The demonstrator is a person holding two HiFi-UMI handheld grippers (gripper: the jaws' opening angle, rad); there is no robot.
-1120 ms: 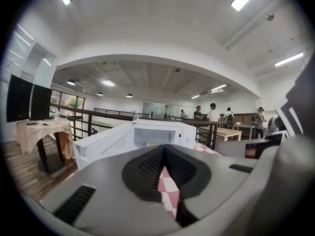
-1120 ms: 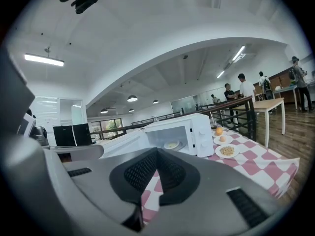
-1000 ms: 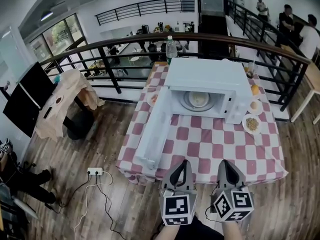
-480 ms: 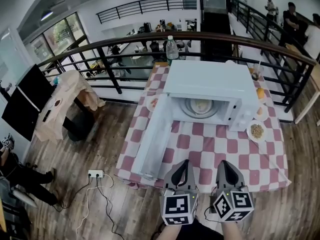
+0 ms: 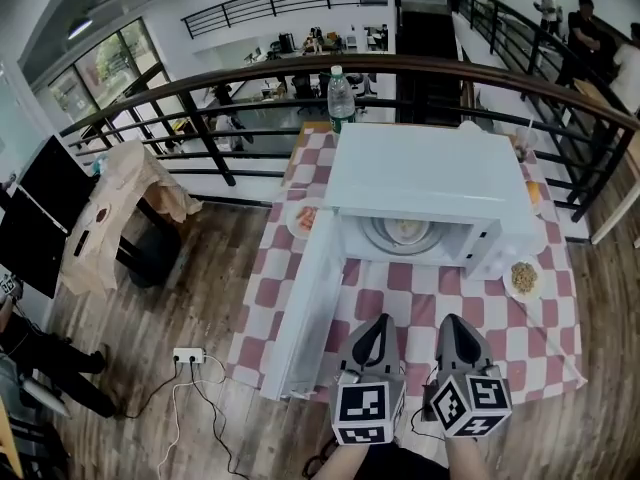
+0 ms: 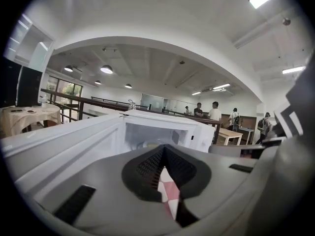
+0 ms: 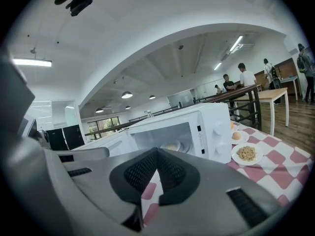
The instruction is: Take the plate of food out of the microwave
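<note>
Left claw and right claw, both closed and empty, hover over the near edge of the checked tabletop, well short of the plate of food inside the open microwave; each should open before entering, keeping clear of the door.

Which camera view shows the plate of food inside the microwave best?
The head view: it looks down into the open microwave at the plate. The right gripper view shows it side-on and small; the left gripper view gives barely a glimpse.
</note>
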